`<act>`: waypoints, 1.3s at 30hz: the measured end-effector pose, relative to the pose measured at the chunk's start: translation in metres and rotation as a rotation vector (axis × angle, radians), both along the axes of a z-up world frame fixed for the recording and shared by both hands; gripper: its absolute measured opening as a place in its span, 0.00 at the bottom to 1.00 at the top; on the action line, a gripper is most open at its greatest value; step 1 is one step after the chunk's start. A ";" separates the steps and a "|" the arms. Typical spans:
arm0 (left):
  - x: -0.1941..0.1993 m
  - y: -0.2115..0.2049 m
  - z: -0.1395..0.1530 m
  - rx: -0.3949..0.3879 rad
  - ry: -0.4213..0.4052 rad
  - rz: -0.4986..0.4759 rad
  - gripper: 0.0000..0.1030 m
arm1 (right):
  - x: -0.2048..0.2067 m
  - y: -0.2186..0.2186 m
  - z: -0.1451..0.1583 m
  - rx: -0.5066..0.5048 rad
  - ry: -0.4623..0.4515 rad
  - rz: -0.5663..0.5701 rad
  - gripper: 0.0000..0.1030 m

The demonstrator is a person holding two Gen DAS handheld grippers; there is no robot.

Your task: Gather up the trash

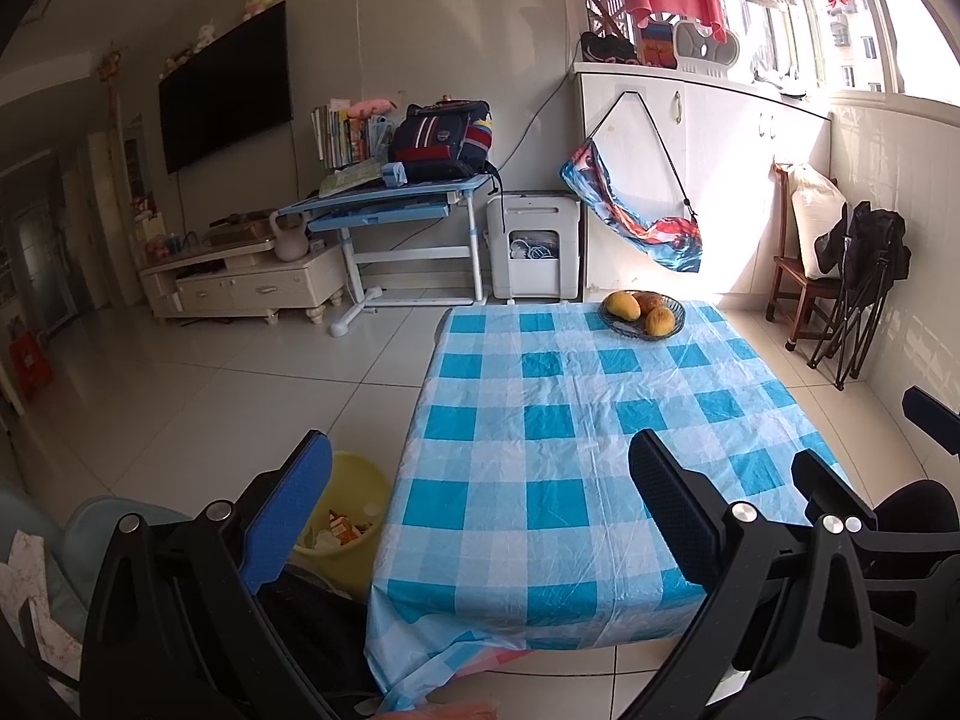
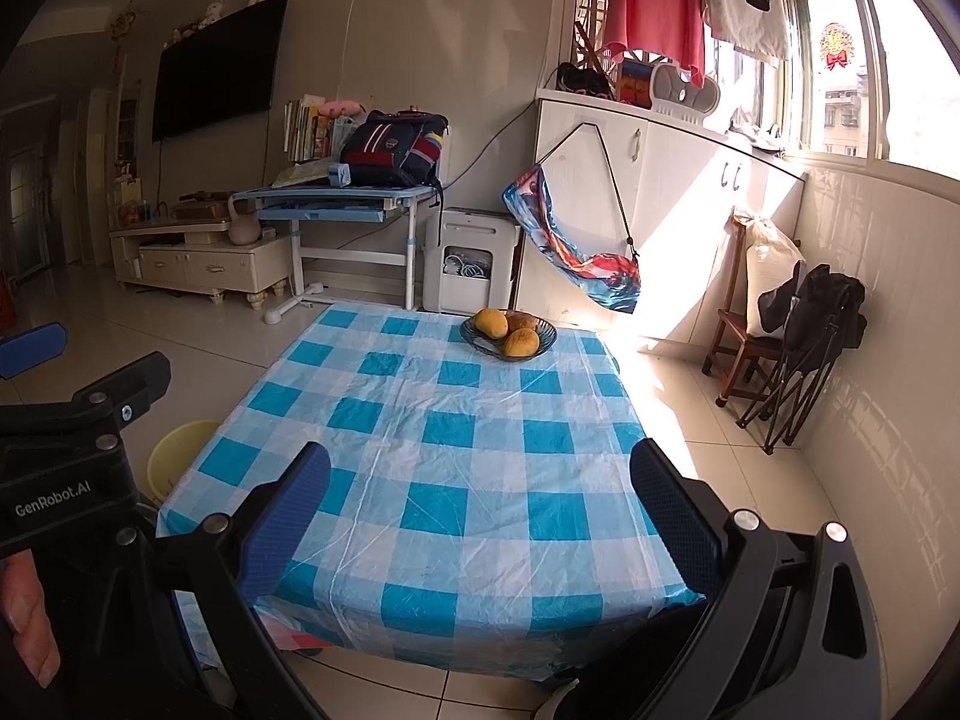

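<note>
Trash (image 1: 342, 531) lies inside a yellow bin (image 1: 354, 483) standing on the floor just beside the table's near left corner; scraps of paper and packaging show within. Table (image 1: 558, 420), draped in a blue-and-white checked cloth, carries only a dark bowl (image 1: 643, 315) of mangoes at its far edge; no loose litter is visible on the cloth. Left claw (image 1: 480, 516) hovers above the table's near left side, jaws spread wide and holding nothing. Right claw (image 2: 480, 516) hovers above the table's near edge, likewise spread and empty. Collection appears essentially complete. To finish well, scan the cloth and the floor around the table for missed scraps, keep both claws clear of the bowl, and avoid snagging the loose cloth.
</note>
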State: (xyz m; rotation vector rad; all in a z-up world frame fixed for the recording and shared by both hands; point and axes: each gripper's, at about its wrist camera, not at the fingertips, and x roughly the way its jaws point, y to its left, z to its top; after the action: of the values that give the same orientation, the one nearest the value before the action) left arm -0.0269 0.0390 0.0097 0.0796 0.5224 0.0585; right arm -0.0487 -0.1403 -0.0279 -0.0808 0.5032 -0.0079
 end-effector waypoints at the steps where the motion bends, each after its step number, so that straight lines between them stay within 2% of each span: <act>1: 0.000 0.000 0.000 0.000 0.000 0.000 0.93 | 0.000 0.000 0.000 0.000 0.000 0.000 0.93; 12: 0.014 -0.002 -0.007 -0.009 0.019 -0.028 0.93 | 0.013 -0.002 -0.011 0.004 0.023 0.002 0.93; 14: 0.021 -0.001 -0.008 -0.032 0.022 -0.042 0.93 | 0.020 -0.004 -0.014 0.008 0.035 0.002 0.93; 17: 0.033 0.005 -0.013 -0.105 0.045 -0.063 0.93 | 0.033 -0.006 -0.018 0.013 0.056 0.001 0.93; 21: 0.053 0.008 -0.021 -0.115 0.081 -0.062 0.93 | 0.056 -0.017 -0.023 0.034 0.088 -0.001 0.93; 25: 0.072 0.009 -0.026 -0.065 0.090 -0.035 0.93 | 0.096 -0.035 -0.030 0.044 0.138 -0.013 0.93; 28: 0.088 0.012 -0.031 -0.066 0.119 -0.031 0.93 | 0.135 -0.046 -0.042 0.051 0.207 -0.021 0.93; 35: 0.116 0.009 -0.043 -0.014 0.144 -0.034 0.93 | 0.225 -0.059 -0.093 0.032 0.433 -0.045 0.93; 39: 0.132 0.008 -0.050 0.005 0.182 -0.034 0.93 | 0.260 -0.063 -0.115 -0.004 0.482 -0.074 0.93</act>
State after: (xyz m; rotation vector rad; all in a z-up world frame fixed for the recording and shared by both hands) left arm 0.1053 0.0465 -0.0401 0.0992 0.7024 0.0198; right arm 0.2115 -0.2029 -0.1432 -0.0676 0.9881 -0.0624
